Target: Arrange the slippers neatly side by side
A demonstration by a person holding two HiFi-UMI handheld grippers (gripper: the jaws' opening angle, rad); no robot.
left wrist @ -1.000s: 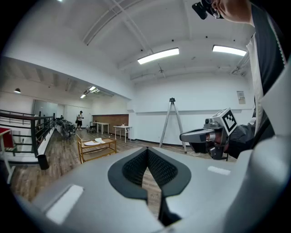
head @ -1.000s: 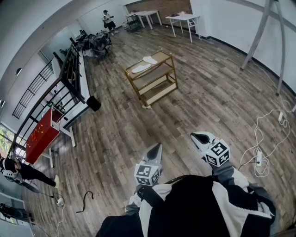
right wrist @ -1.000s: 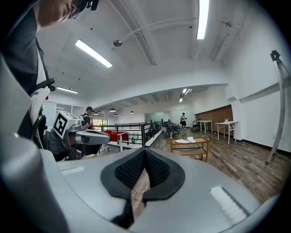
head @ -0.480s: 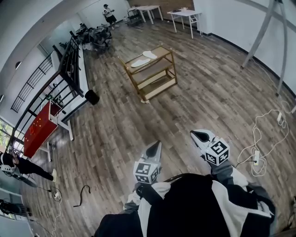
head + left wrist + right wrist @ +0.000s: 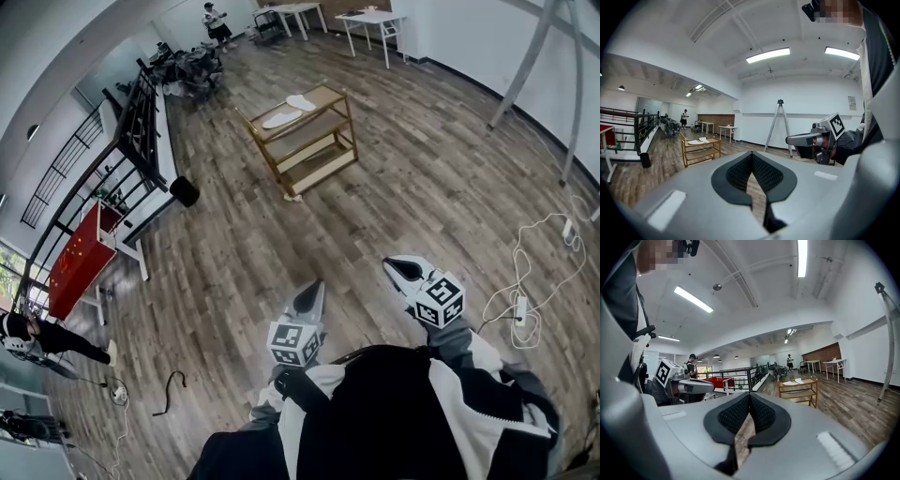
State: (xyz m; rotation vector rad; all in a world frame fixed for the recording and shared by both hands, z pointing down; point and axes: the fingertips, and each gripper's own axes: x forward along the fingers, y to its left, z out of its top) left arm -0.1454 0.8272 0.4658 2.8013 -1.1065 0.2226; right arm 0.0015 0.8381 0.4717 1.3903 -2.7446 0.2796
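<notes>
The head view alone shows the floor layout: the left gripper and the right gripper are held level over bare wooden flooring, well apart from the wooden rack farther up the room, and white cables lie on the floor at the right. The left gripper view adds a tripod against the far wall. The right gripper view adds a black railing and a red panel. Each gripper view shows its own jaws clenched, pads meeting, with nothing between them. The rack has three tiers. Its top tier carries the two white slippers, near each other but set at different angles. No item can be made out on the lower tiers.
</notes>
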